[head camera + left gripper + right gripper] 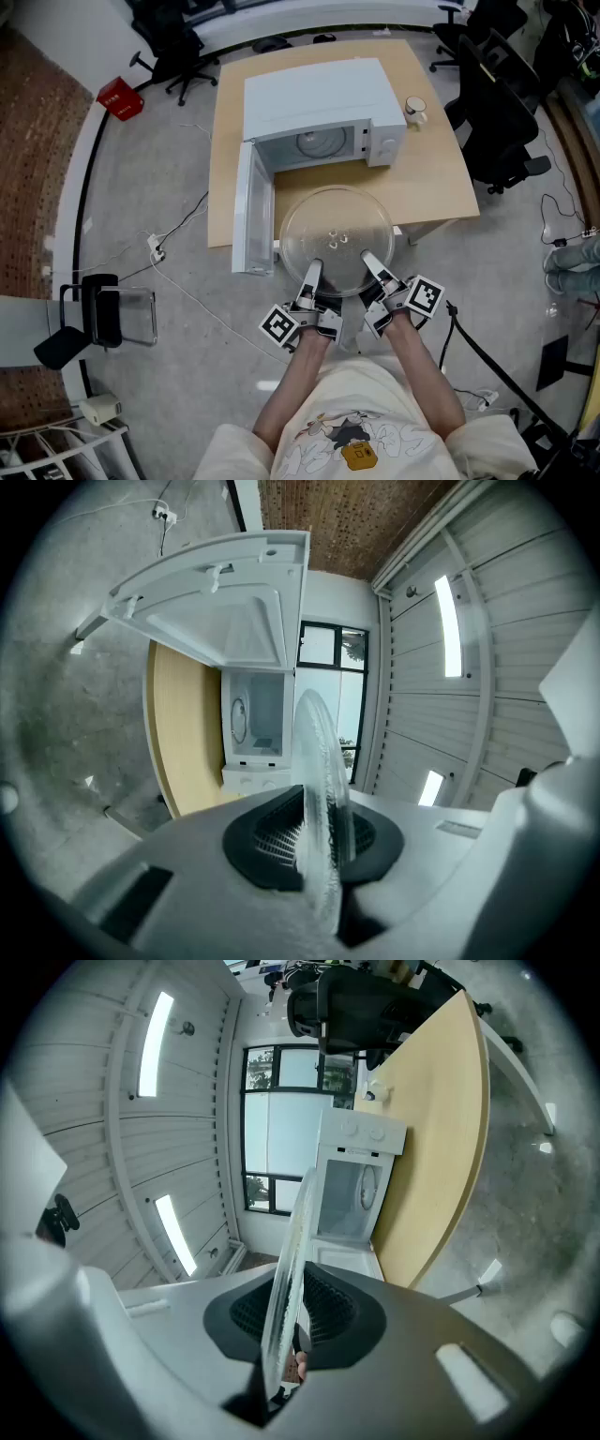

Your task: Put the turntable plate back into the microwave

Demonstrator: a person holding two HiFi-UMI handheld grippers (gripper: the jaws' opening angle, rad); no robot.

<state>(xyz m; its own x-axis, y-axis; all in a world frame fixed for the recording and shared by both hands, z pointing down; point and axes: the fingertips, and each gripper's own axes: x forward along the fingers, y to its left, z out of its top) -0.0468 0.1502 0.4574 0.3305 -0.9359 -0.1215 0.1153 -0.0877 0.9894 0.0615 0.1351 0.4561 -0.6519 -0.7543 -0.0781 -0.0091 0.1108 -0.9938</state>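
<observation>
A round clear glass turntable plate (336, 240) hangs level in front of the wooden table, held by its near rim. My left gripper (310, 278) is shut on the plate's near left edge and my right gripper (375, 270) is shut on its near right edge. In the left gripper view the plate (322, 789) stands edge-on between the black pads; in the right gripper view the plate (289, 1274) does too. The white microwave (323, 111) sits on the table beyond the plate, its door (251, 208) swung open to the left and its cavity (319, 143) showing.
The wooden table (427, 178) has a small white cup (414, 110) to the right of the microwave. Black office chairs (497, 112) stand to the right and behind. Cables and a power strip (155, 247) lie on the grey floor at the left.
</observation>
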